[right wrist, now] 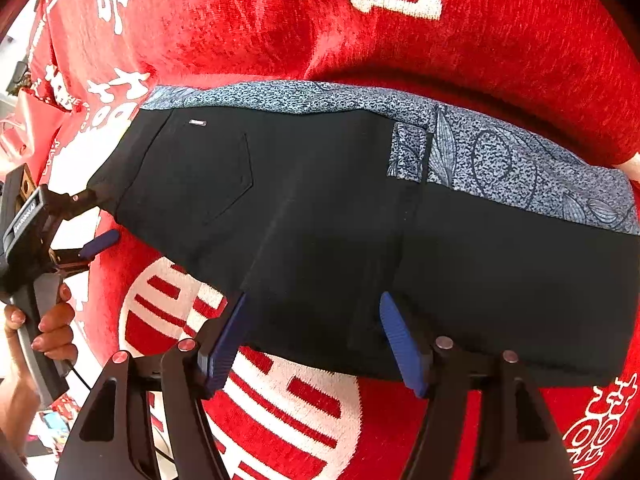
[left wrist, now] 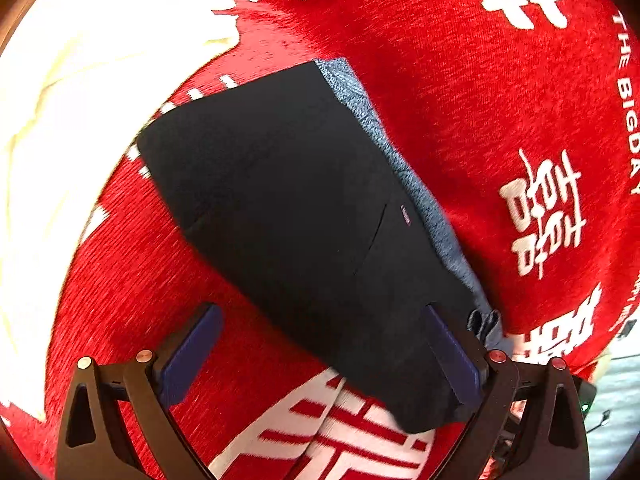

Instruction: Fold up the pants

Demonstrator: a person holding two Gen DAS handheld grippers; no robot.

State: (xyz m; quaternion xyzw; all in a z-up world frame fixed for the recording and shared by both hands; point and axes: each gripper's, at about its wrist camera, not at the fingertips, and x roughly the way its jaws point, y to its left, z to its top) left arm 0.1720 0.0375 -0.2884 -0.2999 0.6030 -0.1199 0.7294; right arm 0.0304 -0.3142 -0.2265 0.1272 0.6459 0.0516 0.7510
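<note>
Lying folded on the red blanket (right wrist: 440, 48), the pants (right wrist: 320, 208) could be dragged askew if snagged by either wide-open hand-held gripper, left (left wrist: 320, 364) or right (right wrist: 316, 340)

Background stuff: everything sat on a fuzzy red blanket (left wrist: 460, 92) covered in big white Chinese characters (left wrist: 540, 212), plus some small English lettering (left wrist: 626, 92) running along the right edge. A patterned blue-grey garment (right wrist: 500, 160) with leafy line drawings lay on it, toward the far side. A cream white cloth (left wrist: 60, 120) was bunched up at the far left. Some clutter at the left edge was too small to make out.
</note>
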